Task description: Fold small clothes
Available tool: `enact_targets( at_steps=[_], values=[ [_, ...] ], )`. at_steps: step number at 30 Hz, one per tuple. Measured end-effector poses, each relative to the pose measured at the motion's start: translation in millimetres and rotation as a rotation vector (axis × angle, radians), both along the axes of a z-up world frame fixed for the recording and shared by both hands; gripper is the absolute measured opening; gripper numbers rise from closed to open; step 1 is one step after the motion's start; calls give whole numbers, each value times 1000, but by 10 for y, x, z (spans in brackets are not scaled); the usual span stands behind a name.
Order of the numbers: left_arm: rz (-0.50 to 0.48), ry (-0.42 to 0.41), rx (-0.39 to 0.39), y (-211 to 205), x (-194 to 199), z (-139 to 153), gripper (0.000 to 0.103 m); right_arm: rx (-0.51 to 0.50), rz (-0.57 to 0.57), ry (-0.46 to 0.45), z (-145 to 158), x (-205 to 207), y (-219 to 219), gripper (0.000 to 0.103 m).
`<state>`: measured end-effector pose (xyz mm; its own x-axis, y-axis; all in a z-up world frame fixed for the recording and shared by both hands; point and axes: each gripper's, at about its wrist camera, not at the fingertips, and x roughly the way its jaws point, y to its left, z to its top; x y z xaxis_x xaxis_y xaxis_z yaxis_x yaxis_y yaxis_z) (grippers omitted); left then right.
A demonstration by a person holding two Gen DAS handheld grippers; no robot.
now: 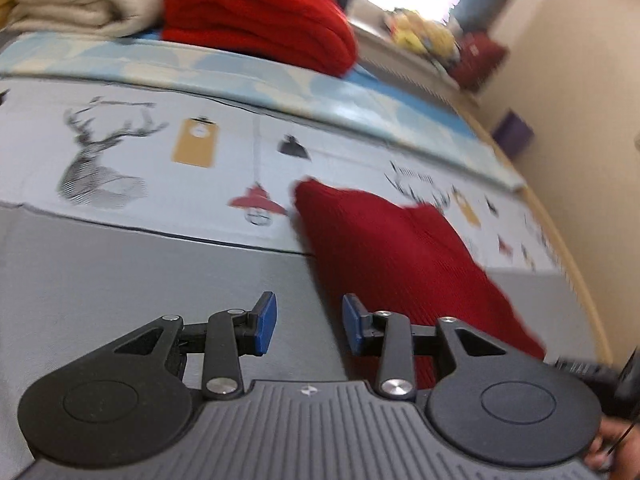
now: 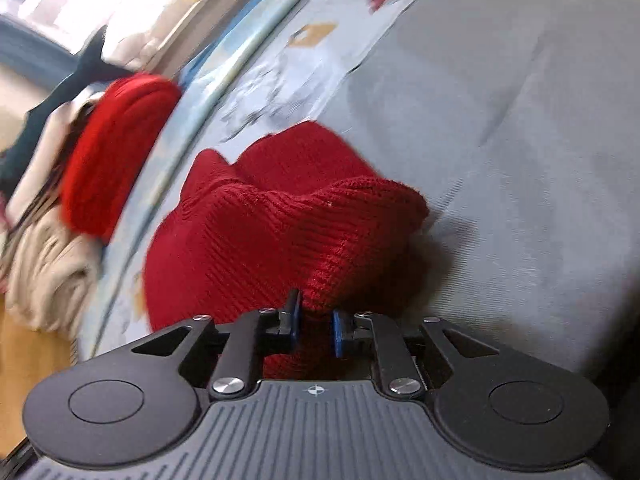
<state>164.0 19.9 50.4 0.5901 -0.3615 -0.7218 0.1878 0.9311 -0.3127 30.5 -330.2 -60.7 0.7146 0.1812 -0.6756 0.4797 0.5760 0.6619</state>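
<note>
The red knit piece (image 1: 400,256) lies on a grey sheet (image 1: 120,280) spread over a bed. In the left wrist view it sits at about 3 o'clock from the middle and is a bit blurred. The left gripper (image 1: 309,322) hangs over the grey sheet with its blue pads apart and nothing between them.

In the right wrist view the red knit piece (image 2: 280,224) is bunched up in the middle. The right gripper (image 2: 315,326) is at 6 o'clock. Its pads are a little apart with red knit between them, but I cannot tell if they press on it.

Past the grey sheet is a cloth with deer and lamp pictures (image 1: 180,152). At 12 o'clock there is a folded red pile (image 1: 256,12), and a cream pile (image 1: 80,0) at 11 o'clock. A cream wall (image 1: 580,80) stands at 2 o'clock.
</note>
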Motion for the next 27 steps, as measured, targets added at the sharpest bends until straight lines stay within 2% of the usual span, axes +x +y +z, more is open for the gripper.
enact_targets(
  at_steps=[1, 3, 5, 7, 8, 9, 11, 14, 15, 17, 18, 20, 22, 23, 25, 26, 27],
  values=[
    [-23, -1, 14, -81, 10, -30, 44, -18, 18, -14, 34, 33, -22, 28],
    [-60, 0, 31, -231, 24, -74, 44, -39, 20, -36, 87, 66, -130, 44],
    [-91, 2, 40, -349, 26, -113, 44, -34, 2, -31, 81, 65, -250, 50],
    [-120, -2, 49, -449, 30, -137, 46, -34, -14, -22, 47, 57, -289, 50],
    [-138, -9, 55, -501, 20, -147, 47, -52, -17, -17, 35, 75, -305, 46],
    [-156, -16, 58, -548, 14, -154, 48, -81, -15, -13, 41, 97, -310, 29],
    [-191, -34, 60, -653, -28, -141, 48, -122, 3, -35, 80, 124, -272, 19],
    [-249, -64, 58, -795, -38, -138, 48, -207, 58, -67, 213, 108, -176, 16],
    [-273, -74, 60, -852, -46, -143, 48, -222, 72, -37, 215, 126, -178, 16],
    [-325, -86, 70, -980, -72, -168, 48, -223, 90, 104, 102, 208, -239, 18],
    [-352, -87, 81, -1040, -93, -185, 48, -205, 91, 158, 31, 239, -288, 23],
    [-414, -85, 128, -1188, -135, -260, 48, -188, 130, 218, -23, 285, -358, 31],
    [-470, -69, 199, -1318, -168, -380, 48, -205, 185, 216, 76, 318, -408, 34],
    [-502, -44, 262, -1390, -173, -483, 48, -224, 208, 216, 157, 335, -439, 39],
    [-525, 6, 391, -1464, -166, -696, 51, -292, 234, 216, 331, 371, -507, 42],
    [-520, 26, 418, -1457, -149, -751, 57, -352, 231, 196, 449, 381, -540, 42],
    [-506, 50, 419, -1436, -116, -775, 60, -417, 221, 166, 572, 393, -567, 42]
  ],
)
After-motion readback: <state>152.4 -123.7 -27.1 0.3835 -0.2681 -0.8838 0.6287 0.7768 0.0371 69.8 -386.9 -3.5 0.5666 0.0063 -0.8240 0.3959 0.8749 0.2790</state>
